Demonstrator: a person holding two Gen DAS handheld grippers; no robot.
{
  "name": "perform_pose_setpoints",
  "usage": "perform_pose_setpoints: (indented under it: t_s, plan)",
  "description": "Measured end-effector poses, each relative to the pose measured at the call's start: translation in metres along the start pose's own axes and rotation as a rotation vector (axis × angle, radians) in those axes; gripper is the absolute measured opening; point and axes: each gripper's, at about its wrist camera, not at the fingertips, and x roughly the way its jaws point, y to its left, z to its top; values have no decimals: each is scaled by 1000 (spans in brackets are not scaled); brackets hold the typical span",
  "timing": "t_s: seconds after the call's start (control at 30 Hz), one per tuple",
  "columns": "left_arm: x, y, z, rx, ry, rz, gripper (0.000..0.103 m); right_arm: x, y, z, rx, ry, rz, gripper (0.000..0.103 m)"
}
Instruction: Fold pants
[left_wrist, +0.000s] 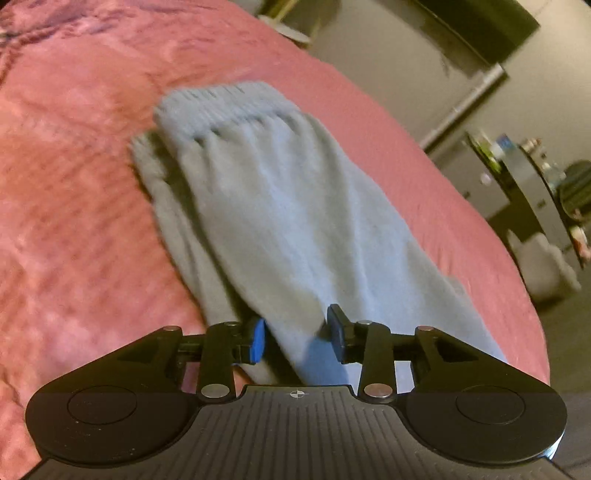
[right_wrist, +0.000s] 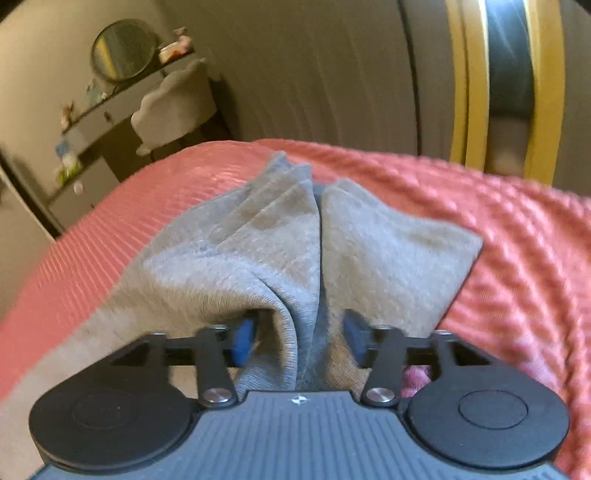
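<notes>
A pair of light grey, soft knit pants (left_wrist: 280, 221) lies on a bed covered with a pink textured blanket (left_wrist: 74, 221). In the left wrist view the garment stretches away from the camera, its ribbed elastic waistband (left_wrist: 221, 107) at the far end and slightly left, the fabric gathered in small pleats just below it. The near end of the cloth narrows into a bunched fold that runs between the blue-padded fingers of the left tongs (left_wrist: 295, 334); both pads press against the fabric, so these tongs are gripping the pants.

In the right wrist view the grey cloth (right_wrist: 236, 251) rises in two lobes with a deep crease between them, draped over the pink blanket (right_wrist: 517, 258). A thick fold of it passes between the pads of the right tongs (right_wrist: 299, 339), which grip the pants as well; the fabric partly hides both pads.

Beyond the bed on the far left of the right view stand a round mirror (right_wrist: 122, 50), a pale upholstered chair (right_wrist: 173, 107) and a cluttered dressing table (right_wrist: 85, 125). A yellow-framed panel (right_wrist: 509, 85) stands at the far right.
</notes>
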Motion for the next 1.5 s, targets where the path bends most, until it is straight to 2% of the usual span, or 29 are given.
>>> perform_pose_setpoints:
  t_s: [0.1, 0.17, 0.23, 0.27, 0.3, 0.33, 0.37, 0.43, 0.5, 0.53, 0.57, 0.63, 0.7, 0.73, 0.77, 0.87, 0.9, 0.97, 1.0, 1.03, 1.07, 1.1, 1.17, 1.2, 1.23, 1.27, 1.33, 1.4, 1.5]
  plan:
    - [-15, 10, 8, -50, -76, 57, 43, -3, 5, 0, -87, -45, -80, 68]
    - [-27, 10, 8, -2, -167, 147, 52, -6, 6, -1, -110, -66, -119, 76]
    - [-37, -1, 7, 71, -230, 207, 52, -5, 9, -1, -142, -86, -137, 76]
    - [-41, -5, 8, 104, -255, 211, 54, -8, 13, -1, -166, -97, -138, 76]
    - [-44, -14, 5, 137, -273, 205, 55, -9, 19, -3, -204, -118, -139, 76]
    - [-48, -26, 2, 168, -284, 189, 62, -9, 26, -4, -253, -140, -143, 76]
    - [-51, -37, -3, 194, -291, 167, 73, -10, 33, -6, -301, -156, -142, 76]
    - [-50, -66, -14, 246, -299, 106, 87, -8, 48, -13, -404, -187, -140, 76]
    - [-43, -86, -31, 276, -289, 51, 91, -5, 63, -19, -509, -209, -150, 75]
    - [-33, -99, -39, 282, -264, 35, 91, -2, 69, -23, -563, -217, -151, 69]
    - [-28, -105, -47, 282, -244, 25, 91, 2, 74, -25, -603, -221, -157, 56]
    - [-8, -113, -64, 258, -213, 15, 91, 9, 82, -32, -689, -220, -207, 42]
    - [8, -118, -79, 263, -182, 10, 91, 14, 81, -33, -705, -221, -222, 36]
    - [18, -120, -81, 267, -144, 10, 91, 14, 79, -31, -692, -224, -216, 20]
    - [22, -114, -79, 266, -117, 12, 91, 14, 76, -28, -662, -226, -198, 13]
    - [34, -108, -70, 228, -98, 66, 90, 4, 62, -14, -508, -233, -125, 10]
    - [36, -105, -67, 203, -102, 73, 90, 1, 51, -5, -411, -236, -92, 10]
    - [39, -101, -64, 173, -95, 60, 90, -9, 14, 13, -107, -250, 19, 10]
    - [39, -101, -63, 171, -96, 59, 90, -15, -19, 19, 136, -251, 108, 10]
    - [39, -103, -63, 176, -99, 60, 91, -16, -45, 19, 308, -229, 168, 10]
    - [39, -105, -64, 185, -102, 65, 91, -13, -65, 16, 426, -190, 176, 10]
    - [40, -105, -67, 197, -103, 73, 91, -9, -79, 11, 478, -144, 111, 10]
    - [38, -112, -76, 225, -96, 84, 91, 9, -90, 8, 425, -25, 26, 10]
    - [39, -112, -79, 237, -93, 92, 91, 8, -93, 9, 447, -35, 38, 11]
    - [40, -113, -80, 246, -93, 101, 91, 3, -92, 12, 459, -57, 25, 23]
    - [35, -112, -82, 250, -95, 104, 91, -4, -87, 15, 441, -101, -19, 49]
    - [33, -110, -83, 248, -101, 104, 91, -25, -75, 15, 376, -249, -154, 80]
    - [31, -108, -84, 239, -102, 102, 91, -36, -65, 15, 301, -343, -181, 80]
    - [32, -110, -85, 249, -100, 114, 91, -48, -45, 14, 191, -404, -48, 75]
